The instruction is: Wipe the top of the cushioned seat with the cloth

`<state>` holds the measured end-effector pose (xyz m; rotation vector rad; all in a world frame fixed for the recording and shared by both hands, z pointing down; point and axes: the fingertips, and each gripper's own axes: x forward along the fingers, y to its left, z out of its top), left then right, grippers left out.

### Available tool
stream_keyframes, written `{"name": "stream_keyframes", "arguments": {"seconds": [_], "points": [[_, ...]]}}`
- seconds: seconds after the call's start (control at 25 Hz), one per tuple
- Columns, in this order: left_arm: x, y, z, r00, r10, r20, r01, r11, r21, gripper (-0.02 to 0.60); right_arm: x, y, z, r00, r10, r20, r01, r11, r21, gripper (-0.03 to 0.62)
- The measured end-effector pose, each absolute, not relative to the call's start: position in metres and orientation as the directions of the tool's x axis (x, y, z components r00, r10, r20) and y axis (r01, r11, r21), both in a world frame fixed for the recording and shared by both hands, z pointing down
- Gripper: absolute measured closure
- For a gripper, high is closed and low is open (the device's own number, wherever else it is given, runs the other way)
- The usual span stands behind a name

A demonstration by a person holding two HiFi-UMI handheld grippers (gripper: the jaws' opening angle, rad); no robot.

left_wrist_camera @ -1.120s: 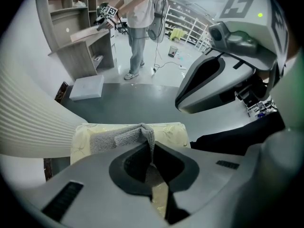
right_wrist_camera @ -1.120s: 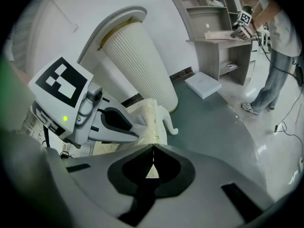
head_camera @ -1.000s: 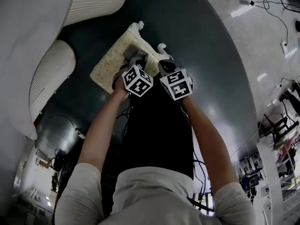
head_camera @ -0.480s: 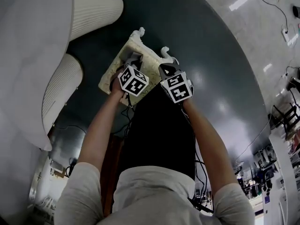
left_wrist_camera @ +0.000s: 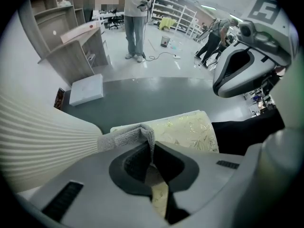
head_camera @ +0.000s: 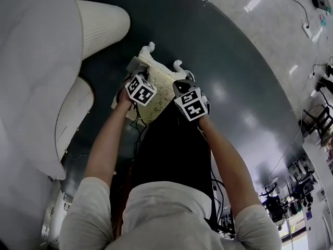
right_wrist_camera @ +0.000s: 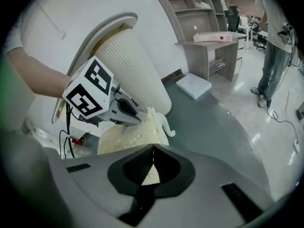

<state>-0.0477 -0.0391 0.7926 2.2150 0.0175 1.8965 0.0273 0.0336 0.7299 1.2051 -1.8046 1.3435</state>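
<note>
Gleaming cream seat (left_wrist_camera: pixel 185 129), bunched grey cloth (left_wrist_camera: pixel 124 137)

The dark grey round floor patch (head_camera: pixel 229 61) carries the cushioned seat (head_camera: pixel 160 79), which stands near its middle. At 9 o'clock from the seat, white ribbed curved forms (head_camera: pixel 101 22) rest on the patch. Pale glossy floor (head_camera: pixel 291 40) begins toward 2 o'clock. A flat white box (left_wrist_camera: pixel 86 89) lies at the patch's edge.
</note>
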Motion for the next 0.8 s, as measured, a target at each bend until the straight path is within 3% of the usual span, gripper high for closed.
{"name": "stream_keyframes", "arguments": {"seconds": [0.4,0.8], "points": [[-0.043,-0.05,0.755,0.162,0.102,0.982,-0.126,-0.984,0.123,0.555,0.048,0.043,0.677,-0.399,-0.289,0.87,-0.917,0.124,-0.379,0.585],[-0.029,-0.065,0.636,0.3,-0.016,0.954,-0.151,-0.988,0.031,0.555,0.056,0.029,0.622,-0.354,-0.37,0.859,-0.933,0.075,-0.352,0.585]]}}
